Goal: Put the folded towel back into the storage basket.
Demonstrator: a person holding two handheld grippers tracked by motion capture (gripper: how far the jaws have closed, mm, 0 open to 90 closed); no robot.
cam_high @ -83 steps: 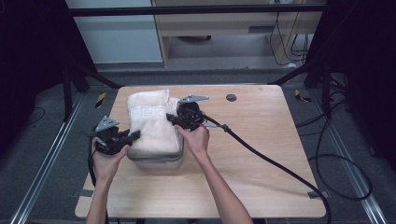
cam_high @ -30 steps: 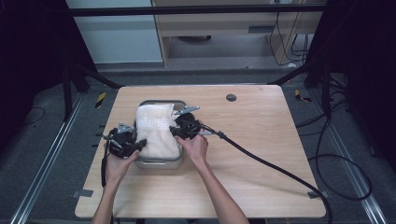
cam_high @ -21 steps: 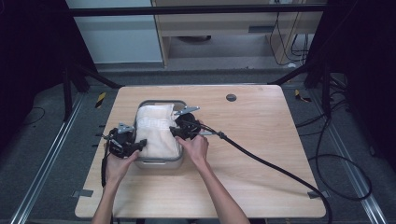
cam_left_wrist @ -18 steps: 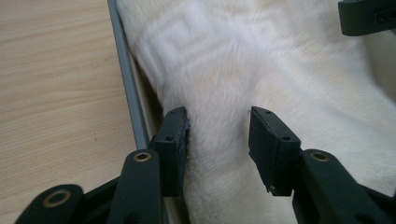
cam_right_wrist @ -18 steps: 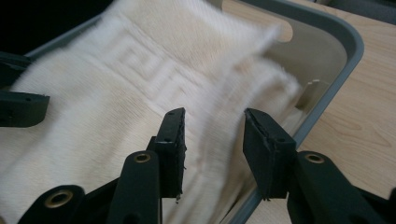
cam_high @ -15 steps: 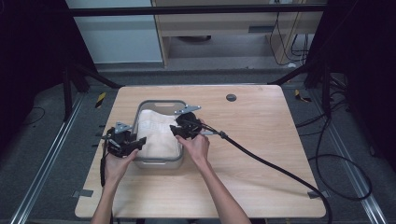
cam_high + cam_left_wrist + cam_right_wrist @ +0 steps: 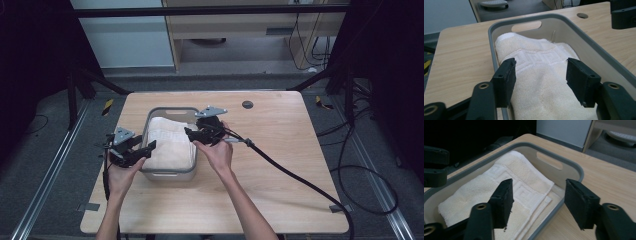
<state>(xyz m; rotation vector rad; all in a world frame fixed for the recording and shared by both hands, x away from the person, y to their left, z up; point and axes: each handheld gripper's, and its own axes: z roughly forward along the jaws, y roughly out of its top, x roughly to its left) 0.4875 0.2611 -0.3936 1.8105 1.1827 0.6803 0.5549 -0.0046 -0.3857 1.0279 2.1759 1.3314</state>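
Tabletop (image 7: 280, 165) first: pale wood, rounded corners, with broad bare wood on the person's right half and along the near edge, and a small dark round hole (image 7: 247, 104) near the far edge. Next down in size, the grey plastic tub (image 7: 169, 175) sits left of centre, long side running away from the person, a handle slot (image 7: 527, 25) cut in its far wall. Inside it lies the folded cream towel (image 7: 170, 142), flat on the bottom, its key-pattern border (image 7: 520, 190) showing; it reaches close to the left wall, while a strip of bare tub floor shows at the far end.

Now the tools. Left gripper (image 7: 146, 148) hangs over the tub's left rim, jaws having just been opening, now standing apart with nothing between them; in the left gripper view the towel lies below the gap, untouched. Right gripper (image 7: 192, 133) hovers over the right rim, jaws also just opened and apart, gripping nothing. A thick black cable (image 7: 290, 172) trails from it across the free right side of the table.
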